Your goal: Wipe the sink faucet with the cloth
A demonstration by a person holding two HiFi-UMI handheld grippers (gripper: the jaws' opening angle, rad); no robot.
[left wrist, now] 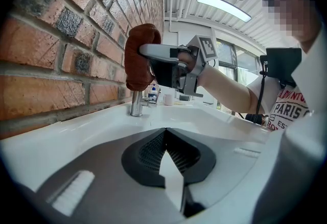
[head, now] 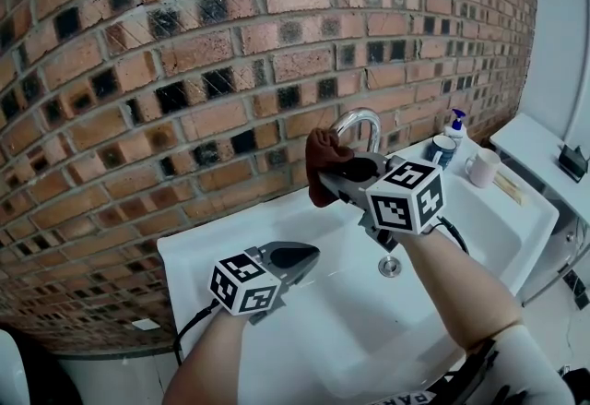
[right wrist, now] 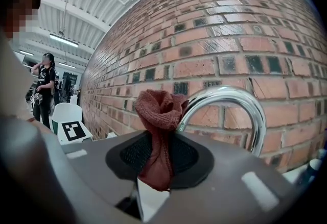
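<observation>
Our right gripper (head: 346, 177) is clamped tight on the rust-brown cloth (right wrist: 159, 110), whose bunched top sits against the arched chrome faucet (right wrist: 240, 96); we think they touch, though the wide lens makes that hard to judge. Soft and limp, the cloth should mould round the slick spout if pinched mid-fold. Our left gripper (head: 293, 257), jaws together on nothing, hangs over the white sink (head: 323, 329).

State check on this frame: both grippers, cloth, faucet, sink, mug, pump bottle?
Right gripper: shut on the cloth.
Left gripper: shut, nothing between its jaws.
Cloth: bunched, up against the faucet's arch.
Faucet: no water seen running.
Sink: no pooled water seen.
Mug: upright on the ledge.
Pump bottle: upright by the wall.
</observation>
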